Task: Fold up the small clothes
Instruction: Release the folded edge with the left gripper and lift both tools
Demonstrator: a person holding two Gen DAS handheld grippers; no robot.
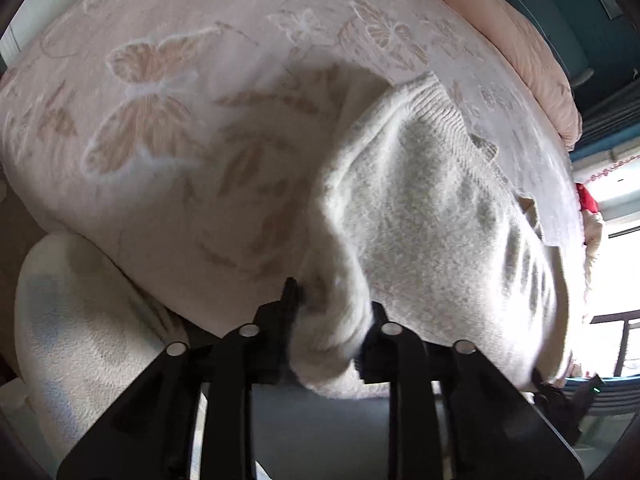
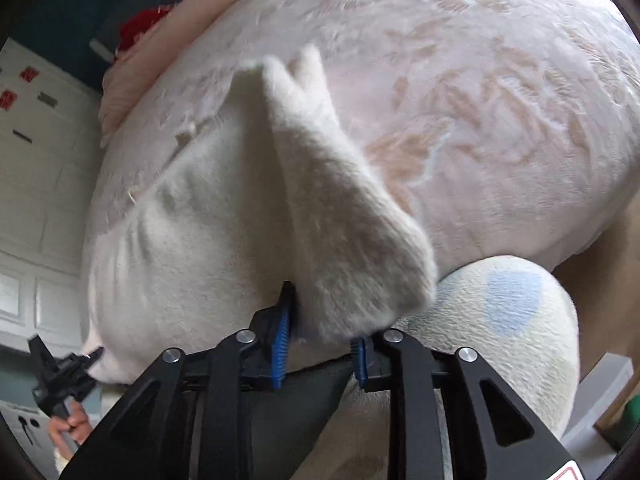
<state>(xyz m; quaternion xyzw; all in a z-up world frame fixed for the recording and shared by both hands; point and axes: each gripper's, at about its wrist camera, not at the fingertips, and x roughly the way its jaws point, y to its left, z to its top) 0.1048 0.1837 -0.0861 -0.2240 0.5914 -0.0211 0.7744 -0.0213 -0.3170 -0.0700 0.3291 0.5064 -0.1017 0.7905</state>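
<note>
Gripping from both ends, the two grippers hold one white knit garment over a bed. At the bottom centre of the left wrist view, the left gripper (image 1: 330, 332) has its black jaws closed on a bunched fold of the sweater (image 1: 420, 216), the cloth filling the gap between them. From there the sweater spreads up and to the right across the frame, its ribbed hem (image 1: 436, 108) near the upper middle, lying on the pink blanket (image 1: 160, 120) with its butterfly pattern. A white pillow (image 1: 72, 340) sits at the lower left, partly under the blanket's edge. The other gripper shows dark at the lower right edge, at the sweater's far corner.

In the right wrist view, the right gripper (image 2: 324, 332) has blue-padded jaws clamped on another part of the sweater (image 2: 208, 248); a flap (image 2: 340, 200) of it rises from the jaws toward the upper middle, lifted off the rest. The body of the sweater fills the left centre. Blanket (image 2: 500, 100) covers the upper right. A pillow (image 2: 508, 312) with a pale blue spot lies at the lower right, just beside the jaws. At the lower left, a hand (image 2: 72, 426) holds the left gripper against the sweater's edge
</note>
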